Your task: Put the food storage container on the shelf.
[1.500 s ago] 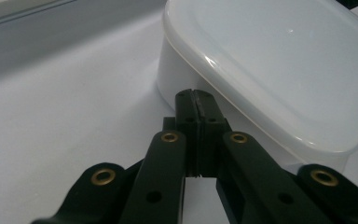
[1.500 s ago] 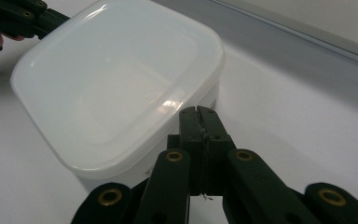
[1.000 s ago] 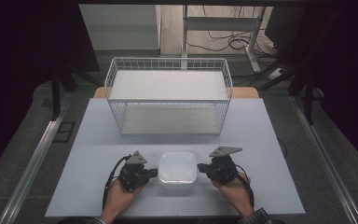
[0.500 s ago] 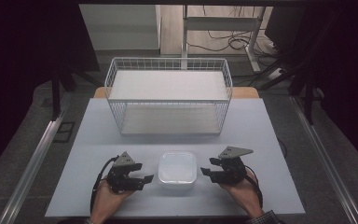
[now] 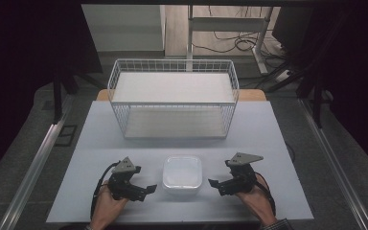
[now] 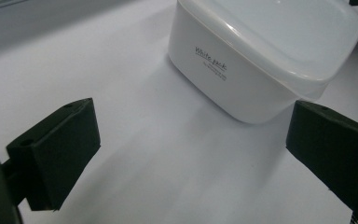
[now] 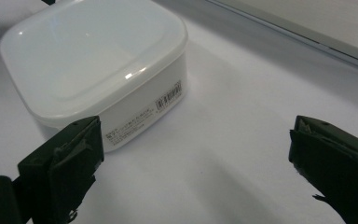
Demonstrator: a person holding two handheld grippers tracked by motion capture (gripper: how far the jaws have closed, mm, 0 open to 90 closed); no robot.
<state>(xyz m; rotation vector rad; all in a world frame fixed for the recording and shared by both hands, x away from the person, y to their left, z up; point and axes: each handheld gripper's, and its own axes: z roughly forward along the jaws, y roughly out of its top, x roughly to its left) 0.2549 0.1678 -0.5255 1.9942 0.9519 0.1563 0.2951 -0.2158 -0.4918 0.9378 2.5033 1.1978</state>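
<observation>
A white lidded plastic box sits on the pale table near its front edge. It carries "White pack" lettering in the left gripper view and a barcode label in the right gripper view. My left gripper lies just left of the box, open, jaws wide apart and empty. To the box's right my right gripper is also open and holds nothing. Neither gripper touches the box.
A white wire basket with a pale board on top stands at the back middle of the table. Dark floor, metal rails and cables surround the table.
Both grippers have drawn outward and toward the front edge, away from the box's sides. The box has stayed where it was.
</observation>
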